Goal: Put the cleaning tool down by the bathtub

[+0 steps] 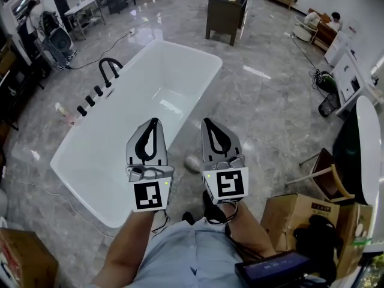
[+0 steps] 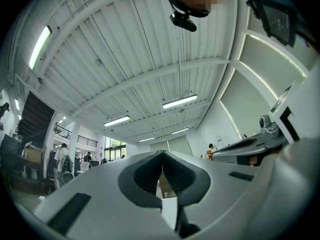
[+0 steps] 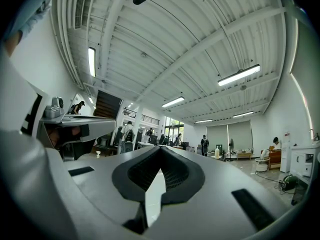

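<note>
The white bathtub (image 1: pixel 96 161) stands on the grey marble floor at the left and middle of the head view. A small pale object (image 1: pixel 192 162), blurred, lies on the floor close by the tub's right side; I cannot tell what it is. Both grippers are held up side by side over the tub's near end. My left gripper (image 1: pixel 155 121) (image 2: pixel 161 153) has its jaws together with nothing between them. My right gripper (image 1: pixel 207 121) (image 3: pixel 160 148) is likewise shut and empty. Both gripper views look up and across the hall, so neither shows the tub.
A black faucet (image 1: pixel 110 71) and knobs line the tub's left rim, with a spray bottle (image 1: pixel 63 111) on the floor beyond. A dark cabinet (image 1: pixel 225 14) stands behind the tub. Cardboard boxes (image 1: pixel 294 218), a wooden chair (image 1: pixel 324 179) and cables crowd the right.
</note>
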{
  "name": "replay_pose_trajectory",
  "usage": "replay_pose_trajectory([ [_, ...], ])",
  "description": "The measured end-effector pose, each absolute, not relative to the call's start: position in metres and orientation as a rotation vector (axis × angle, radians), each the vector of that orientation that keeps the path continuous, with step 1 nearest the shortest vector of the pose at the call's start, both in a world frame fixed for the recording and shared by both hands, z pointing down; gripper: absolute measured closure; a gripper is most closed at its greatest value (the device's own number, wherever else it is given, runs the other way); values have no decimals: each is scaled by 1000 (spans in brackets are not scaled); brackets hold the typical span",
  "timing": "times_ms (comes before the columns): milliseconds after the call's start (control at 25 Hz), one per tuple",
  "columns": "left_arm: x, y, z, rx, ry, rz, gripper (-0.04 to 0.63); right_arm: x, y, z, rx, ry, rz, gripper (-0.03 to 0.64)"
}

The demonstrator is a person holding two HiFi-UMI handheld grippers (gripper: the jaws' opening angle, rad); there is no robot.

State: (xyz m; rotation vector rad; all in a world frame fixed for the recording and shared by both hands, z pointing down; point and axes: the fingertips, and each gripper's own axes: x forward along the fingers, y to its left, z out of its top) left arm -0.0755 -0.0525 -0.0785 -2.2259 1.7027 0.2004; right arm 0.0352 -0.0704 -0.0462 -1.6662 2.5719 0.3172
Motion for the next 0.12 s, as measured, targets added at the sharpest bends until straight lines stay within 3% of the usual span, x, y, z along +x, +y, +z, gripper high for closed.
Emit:
replay_pose_trajectory([
  [120,-77,-50,-80,-2225,1700,205,577,33,-67,-46,-1676,2581,288,604],
])
